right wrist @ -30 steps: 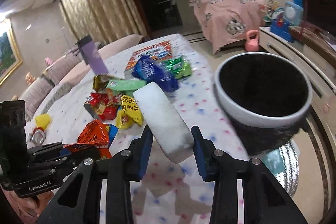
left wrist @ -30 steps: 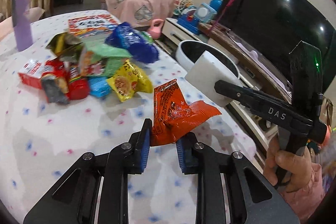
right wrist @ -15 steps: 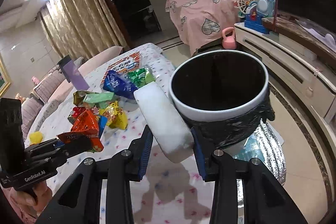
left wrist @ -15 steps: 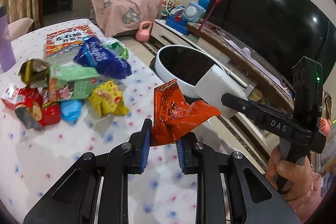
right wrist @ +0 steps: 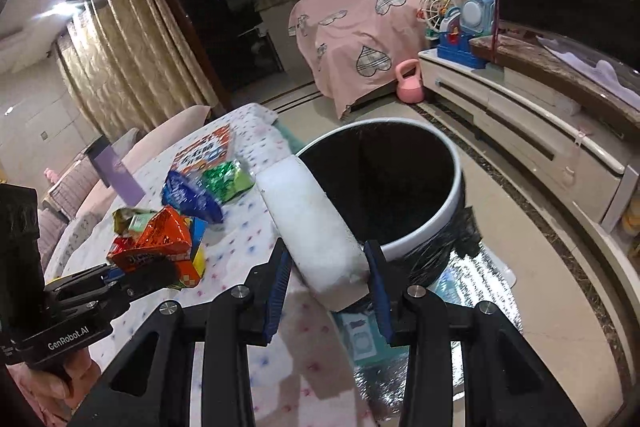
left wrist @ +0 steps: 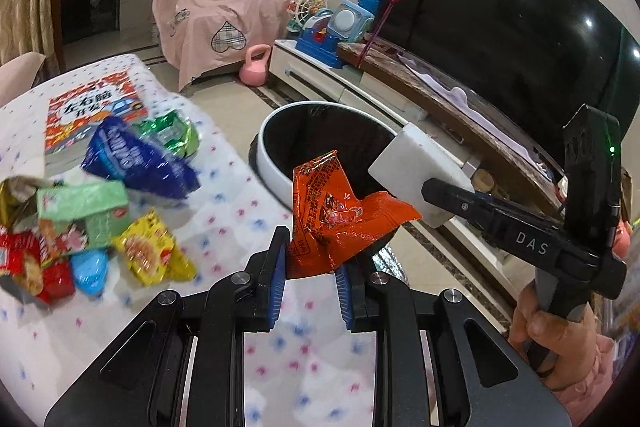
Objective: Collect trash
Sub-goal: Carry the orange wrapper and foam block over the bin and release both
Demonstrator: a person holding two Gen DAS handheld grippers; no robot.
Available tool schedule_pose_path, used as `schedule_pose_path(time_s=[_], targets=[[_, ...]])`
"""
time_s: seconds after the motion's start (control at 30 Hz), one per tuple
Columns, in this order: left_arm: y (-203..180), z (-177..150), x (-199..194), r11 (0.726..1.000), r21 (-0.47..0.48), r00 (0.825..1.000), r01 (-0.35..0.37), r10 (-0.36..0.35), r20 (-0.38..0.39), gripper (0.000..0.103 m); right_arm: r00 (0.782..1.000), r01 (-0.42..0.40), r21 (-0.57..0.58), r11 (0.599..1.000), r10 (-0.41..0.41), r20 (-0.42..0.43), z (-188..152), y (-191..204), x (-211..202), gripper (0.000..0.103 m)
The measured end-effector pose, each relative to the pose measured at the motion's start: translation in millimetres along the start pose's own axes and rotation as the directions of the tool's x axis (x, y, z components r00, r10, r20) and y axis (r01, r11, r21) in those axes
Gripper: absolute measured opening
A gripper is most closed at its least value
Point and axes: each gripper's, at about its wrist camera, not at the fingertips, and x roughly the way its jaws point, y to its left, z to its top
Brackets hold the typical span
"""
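Left wrist view: our left gripper (left wrist: 310, 277) is clamped on one crumpled orange wrapper (left wrist: 340, 215) over the table's edge, beside the white-rimmed bin (left wrist: 280, 171); our right gripper (right wrist: 326, 281) pinches one white foam block (right wrist: 316, 227) at the bin's rim; we count seven or so wrappers (left wrist: 120, 199) heaped on the table (left wrist: 224, 219).

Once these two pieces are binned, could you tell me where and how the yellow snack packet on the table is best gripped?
Take the yellow packet by its upper crimped edge, coming from above with the tongs across that thin seam. It lies flat on the tablecloth, so the body offers no purchase. Its left side touches the blue packet; its right side is free, a likely better side to approach from.
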Motion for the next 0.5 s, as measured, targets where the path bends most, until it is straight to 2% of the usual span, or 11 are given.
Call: schedule_pose_path(time_s=[0.5], targets=[[-11, 50, 52, 1.0, 0.019, 0.999, -0.001, 0.002, -0.033, 0.021, 0.998, 0.069, -0.016, 0.998, -0.069, -0.013, 39, -28, 27, 0.038]])
